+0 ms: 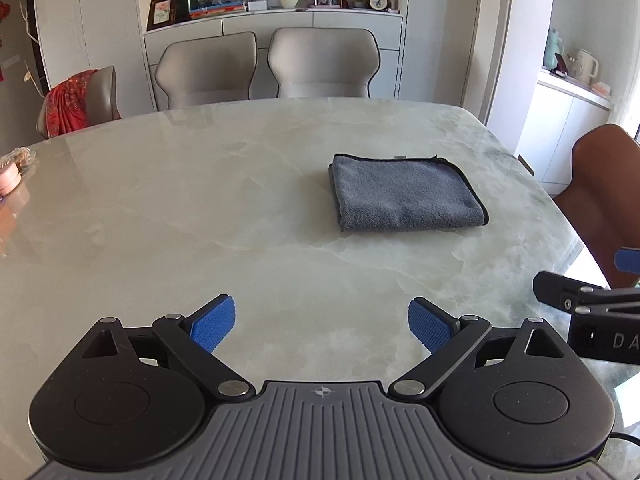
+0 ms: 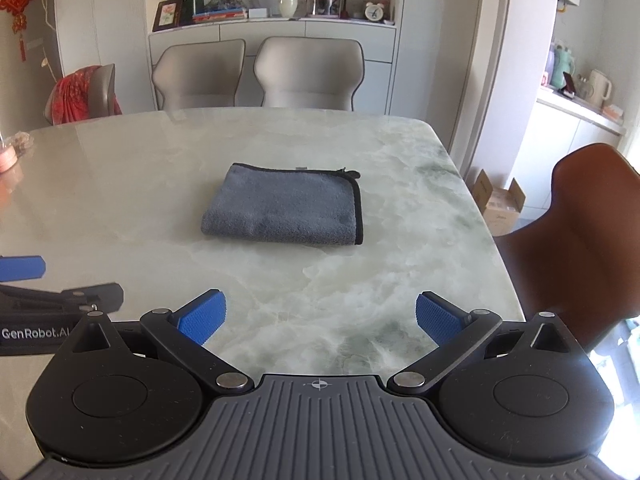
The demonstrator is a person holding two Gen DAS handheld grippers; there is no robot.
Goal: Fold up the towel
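The right gripper [image 2: 320, 318], black with blue ribbed pads, hangs above the near part of the pale green marble desk [image 2: 120, 184], and its jaws stand wide apart with nothing between them. Further on the desk lies the grey microfibre towel with black edging [image 2: 284, 210], folded into a flat rectangle, well apart from the gripper. At the left border a part of the left gripper [image 2: 24, 268] shows. A brown leather chair [image 2: 588, 240] stands at the right side of the desk.

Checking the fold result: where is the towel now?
The folded grey towel lies on the marble table, ahead of both open grippers, toward the brown chair.
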